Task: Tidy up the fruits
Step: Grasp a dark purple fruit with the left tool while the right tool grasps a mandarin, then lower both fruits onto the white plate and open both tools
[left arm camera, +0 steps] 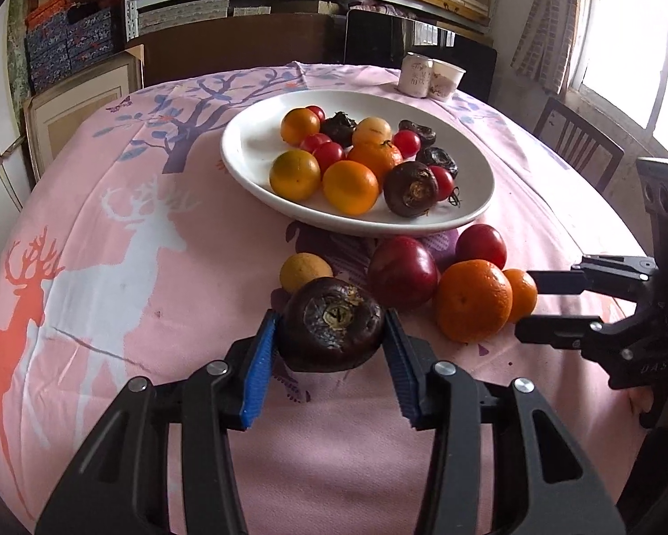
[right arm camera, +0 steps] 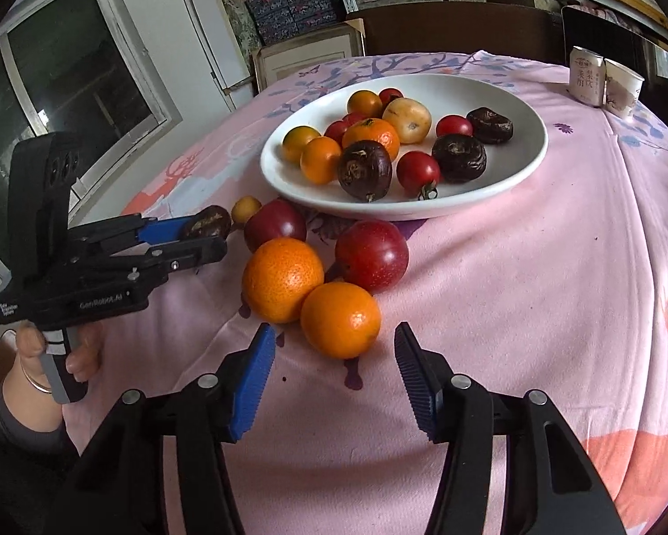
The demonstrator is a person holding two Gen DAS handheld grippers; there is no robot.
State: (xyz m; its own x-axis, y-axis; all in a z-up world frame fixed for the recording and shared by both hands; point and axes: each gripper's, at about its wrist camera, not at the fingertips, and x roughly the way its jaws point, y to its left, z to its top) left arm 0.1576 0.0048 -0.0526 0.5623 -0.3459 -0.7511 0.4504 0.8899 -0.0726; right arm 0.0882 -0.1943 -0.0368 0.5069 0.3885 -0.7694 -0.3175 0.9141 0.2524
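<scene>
Pink cloth with deer and tree prints (left arm camera: 111, 267) is covering the round table, and shelves of boxes are standing behind it. Going from the left, my left gripper (left arm camera: 329, 334) is clenching a dark wrinkled fruit (left arm camera: 331, 323) between its blue pads, close above the cloth, just in front of a small yellow fruit (left arm camera: 305, 271). Next to it, two red plums (left arm camera: 403, 274) are lying near the rim of the white plate (left arm camera: 253, 133), where many small fruits are already sitting. More to the right, a big orange (left arm camera: 473, 299) and a smaller orange (right arm camera: 340, 318) are touching each other. My right gripper (right arm camera: 334, 365) is hovering released, its jaws wide apart, with the smaller orange just ahead between them.

I am judging that the dark fruit is going to the plate now. To do it well, I am planning to lift it first over the plums and the rim, keep the squeeze gentle because the skin looks soft, and put it down in the bare left part of the plate, so it is not rolling against the others.
</scene>
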